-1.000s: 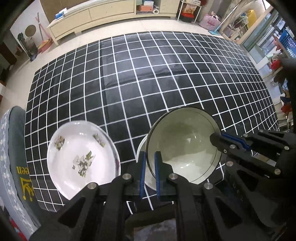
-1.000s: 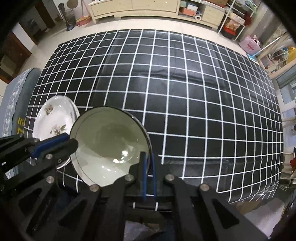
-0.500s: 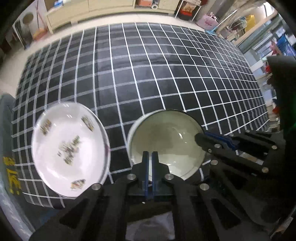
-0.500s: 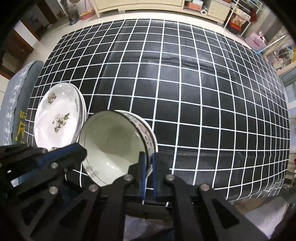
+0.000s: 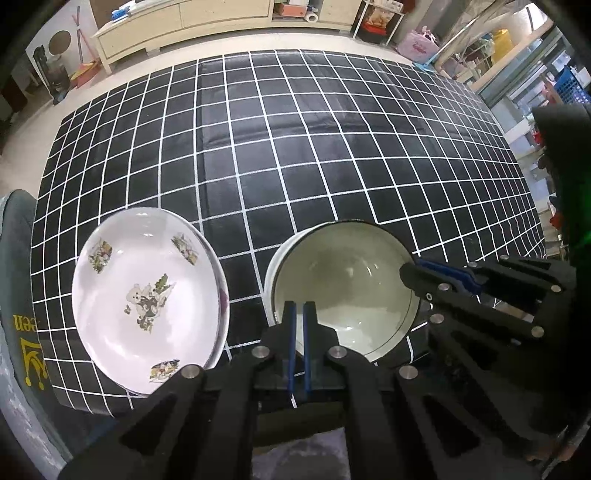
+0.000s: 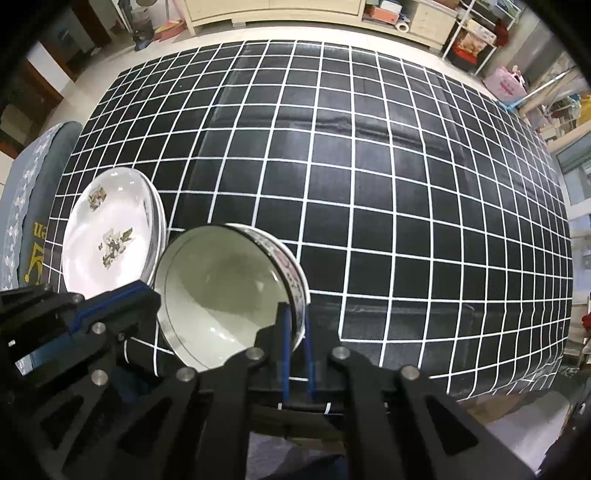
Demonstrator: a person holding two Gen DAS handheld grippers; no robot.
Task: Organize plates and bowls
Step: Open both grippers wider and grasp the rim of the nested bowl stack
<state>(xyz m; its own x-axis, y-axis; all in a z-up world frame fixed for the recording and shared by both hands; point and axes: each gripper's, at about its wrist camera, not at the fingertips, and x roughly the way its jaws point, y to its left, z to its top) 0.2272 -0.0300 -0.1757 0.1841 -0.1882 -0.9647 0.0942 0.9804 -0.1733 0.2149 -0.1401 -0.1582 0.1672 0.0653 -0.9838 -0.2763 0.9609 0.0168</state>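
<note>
A pale bowl [image 5: 343,291] sits nested in a white bowl with a patterned outer wall [image 6: 291,275], near the table's front edge. My left gripper [image 5: 298,314] is closed on the bowl's near-left rim. My right gripper [image 6: 295,321] is closed on its right rim; it also shows in the left wrist view [image 5: 439,273]. A stack of white plates with a floral print [image 5: 147,299] lies just left of the bowls, also visible in the right wrist view [image 6: 110,240].
The table carries a black cloth with a white grid [image 5: 295,147]. A grey cushioned chair [image 5: 14,332] stands at the left edge. Cabinets [image 5: 184,18] and shelves line the far wall.
Both grippers have lowered the pale bowl into the white bowl on the table. It was tilted up and held above a second ago; it now sits level inside.
</note>
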